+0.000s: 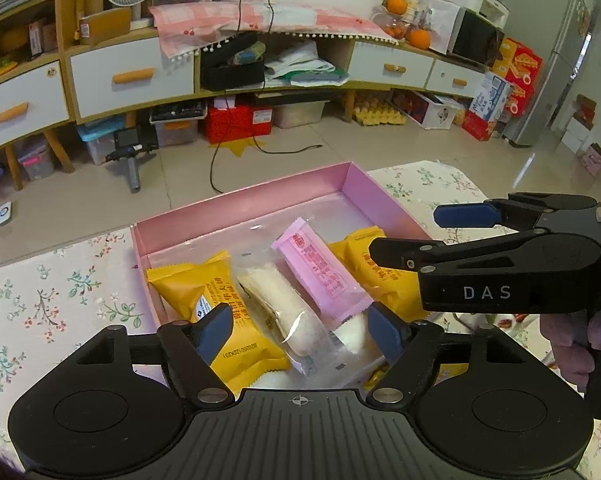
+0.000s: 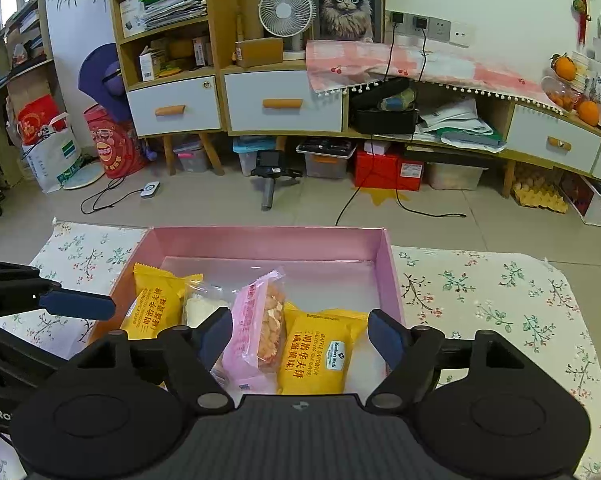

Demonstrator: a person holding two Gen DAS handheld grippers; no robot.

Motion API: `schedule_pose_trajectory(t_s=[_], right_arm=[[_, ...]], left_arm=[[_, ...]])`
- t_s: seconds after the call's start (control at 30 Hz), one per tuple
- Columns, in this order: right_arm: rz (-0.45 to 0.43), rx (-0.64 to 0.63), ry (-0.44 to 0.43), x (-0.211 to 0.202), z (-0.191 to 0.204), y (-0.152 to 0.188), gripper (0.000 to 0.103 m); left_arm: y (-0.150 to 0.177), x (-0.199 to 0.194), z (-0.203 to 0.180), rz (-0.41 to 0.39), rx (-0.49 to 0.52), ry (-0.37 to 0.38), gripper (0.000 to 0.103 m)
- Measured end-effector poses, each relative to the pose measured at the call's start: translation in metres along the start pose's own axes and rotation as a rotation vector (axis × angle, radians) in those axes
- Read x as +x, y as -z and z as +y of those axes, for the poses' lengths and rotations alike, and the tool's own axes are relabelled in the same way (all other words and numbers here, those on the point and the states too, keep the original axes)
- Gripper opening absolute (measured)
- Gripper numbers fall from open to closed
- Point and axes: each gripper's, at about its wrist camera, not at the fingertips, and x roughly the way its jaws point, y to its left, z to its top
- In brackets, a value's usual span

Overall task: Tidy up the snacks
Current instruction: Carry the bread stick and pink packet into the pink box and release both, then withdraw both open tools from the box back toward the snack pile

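A pink box [image 1: 244, 204] [image 2: 392, 276] sits on the floral tablecloth and holds several snack packs. In the left wrist view they are a yellow pack [image 1: 220, 300], a clear-wrapped white roll [image 1: 284, 312], a pink pack [image 1: 320, 276] and a second yellow pack [image 1: 364, 268]. In the right wrist view the pink pack [image 2: 256, 332] lies between the two yellow packs [image 2: 152, 308] [image 2: 316, 352]. My left gripper [image 1: 300, 330] is open and empty above the box's near side. My right gripper [image 2: 300, 334] is open and empty over the box; it also shows in the left wrist view [image 1: 404, 232].
The floral cloth [image 2: 500, 300] covers the table on both sides of the box. Beyond the table edge is tiled floor with cables, a low cabinet [image 2: 284, 100], storage boxes and a fan [image 2: 286, 10].
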Motion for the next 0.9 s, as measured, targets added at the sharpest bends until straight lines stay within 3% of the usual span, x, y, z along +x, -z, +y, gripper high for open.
schedule_pose_trajectory(t_s=[0.57,0.9], right_arm=[[-0.006,-0.011,0.017,-0.029,0.004,0.004,0.057],[-0.016,-0.019,0.006,-0.057,0.007,0.013,0.064]], left_arm=[[0.009,-0.024,-0.003,0.006,0.014,-0.027,0.088],[0.016,-0.041,-0.005,0.012,-0.003,-0.102,0.093]])
